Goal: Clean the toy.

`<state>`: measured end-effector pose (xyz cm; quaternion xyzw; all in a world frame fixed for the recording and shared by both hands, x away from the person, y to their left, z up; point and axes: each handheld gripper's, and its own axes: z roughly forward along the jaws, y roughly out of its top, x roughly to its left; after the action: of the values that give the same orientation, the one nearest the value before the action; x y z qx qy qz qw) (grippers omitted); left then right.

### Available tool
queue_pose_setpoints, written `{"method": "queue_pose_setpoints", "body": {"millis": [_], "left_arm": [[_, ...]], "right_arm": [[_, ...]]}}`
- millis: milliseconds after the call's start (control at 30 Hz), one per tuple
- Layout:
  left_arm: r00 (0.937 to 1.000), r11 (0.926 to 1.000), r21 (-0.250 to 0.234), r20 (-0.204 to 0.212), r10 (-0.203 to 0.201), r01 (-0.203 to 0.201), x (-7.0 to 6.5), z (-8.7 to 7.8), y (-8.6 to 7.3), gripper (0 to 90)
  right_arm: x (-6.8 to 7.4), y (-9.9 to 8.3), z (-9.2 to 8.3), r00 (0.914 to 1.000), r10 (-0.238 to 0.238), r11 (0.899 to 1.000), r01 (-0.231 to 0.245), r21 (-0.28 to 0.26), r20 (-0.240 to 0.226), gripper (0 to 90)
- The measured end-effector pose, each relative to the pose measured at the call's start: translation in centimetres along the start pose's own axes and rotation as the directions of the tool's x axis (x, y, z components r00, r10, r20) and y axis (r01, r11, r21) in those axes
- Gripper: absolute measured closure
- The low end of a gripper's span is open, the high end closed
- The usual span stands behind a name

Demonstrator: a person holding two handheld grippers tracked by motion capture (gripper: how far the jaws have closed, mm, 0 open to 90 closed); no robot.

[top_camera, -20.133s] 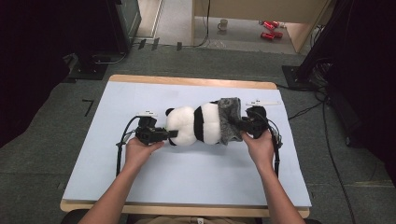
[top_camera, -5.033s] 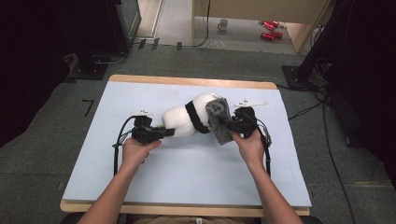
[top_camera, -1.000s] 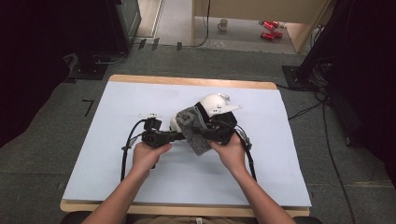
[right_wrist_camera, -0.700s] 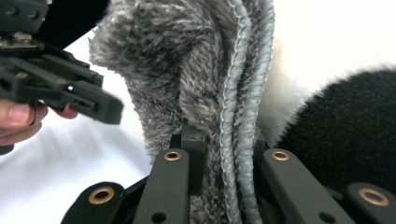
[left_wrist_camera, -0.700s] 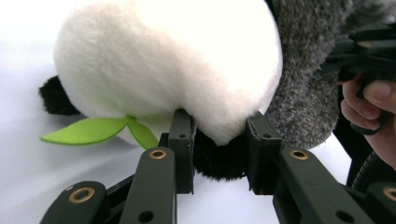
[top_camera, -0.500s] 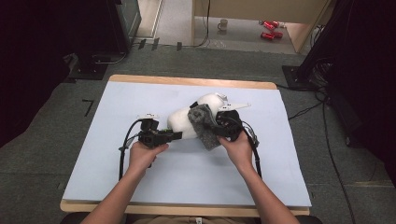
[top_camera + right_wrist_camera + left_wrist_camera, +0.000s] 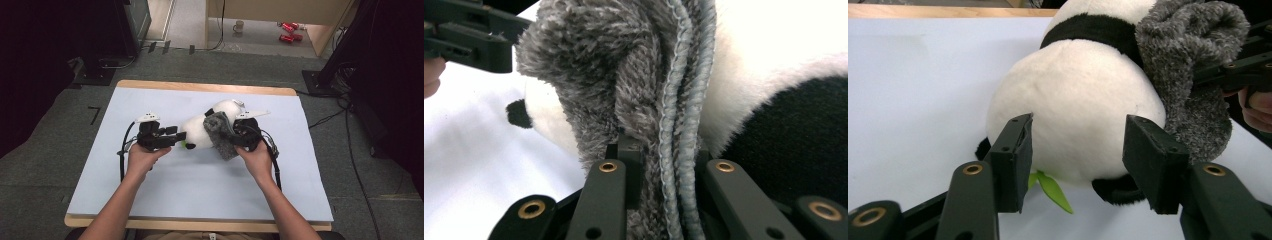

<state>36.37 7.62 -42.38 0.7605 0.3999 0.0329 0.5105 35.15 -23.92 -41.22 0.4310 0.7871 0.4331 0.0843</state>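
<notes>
The panda (image 7: 200, 132) is lying on its side near the middle of the white mat (image 7: 100, 190), and a grey fuzzy cloth (image 7: 220, 137) is sitting around its middle, bunched up on the side toward me. In the left gripper view I am seeing the round white end of the panda (image 7: 1073, 115) with a black band above it, a small green leaf (image 7: 1053, 192) sticking out under it, and the cloth (image 7: 1188, 75) hanging at the right. My right gripper (image 7: 241, 136) is pinching the cloth: in the right gripper view its jaws are standing close together with the stitched edge of the cloth (image 7: 684, 125) squeezed between them. My left gripper (image 7: 181, 136) is pointing at the white end of the panda; its jaws have just been opening and are now standing about half apart, with the plush in front of them but not pressed by the pads. Both my hands are coming in from the near edge of the table (image 7: 200, 225). Beyond the table, on the floor, a cup (image 7: 239, 26) and two red cans (image 7: 286, 31) are lying well apart from everything here.
</notes>
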Motion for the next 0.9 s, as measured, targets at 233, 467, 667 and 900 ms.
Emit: {"method": "queue_pose_setpoints", "body": {"millis": [233, 467, 667, 900], "left_arm": [[0.9971, 0.9966, 0.044, 0.033, 0.068, -0.069, 0.4, 1.1, 1.6, 35.5], [0.9786, 0.9714, 0.133, 0.087, 0.186, -0.197, -0.1, 2.9, 3.3, 33.5], [0.9668, 0.9633, 0.166, 0.181, 0.181, -0.211, -0.1, 5.5, 3.5, 29.2], [0.9640, 0.9654, 0.174, 0.216, 0.155, -0.194, 0.2, 7.2, 2.4, 21.0]], "right_arm": [[-0.2, -0.3, -0.3, 0.9999, 0.005, 1.000, -0.005, 0.001, 0.009, 78.3], [-0.7, -0.9, -1.2, 0.9990, 0.021, 1.000, -0.021, -0.002, 0.039, 77.6], [-1.7, -1.1, -2.1, 0.9962, 0.055, 0.998, -0.055, -0.005, 0.068, 77.3], [-2.3, -1.4, -2.1, 0.9932, 0.085, 0.996, -0.085, -0.011, 0.079, 77.2]]}}
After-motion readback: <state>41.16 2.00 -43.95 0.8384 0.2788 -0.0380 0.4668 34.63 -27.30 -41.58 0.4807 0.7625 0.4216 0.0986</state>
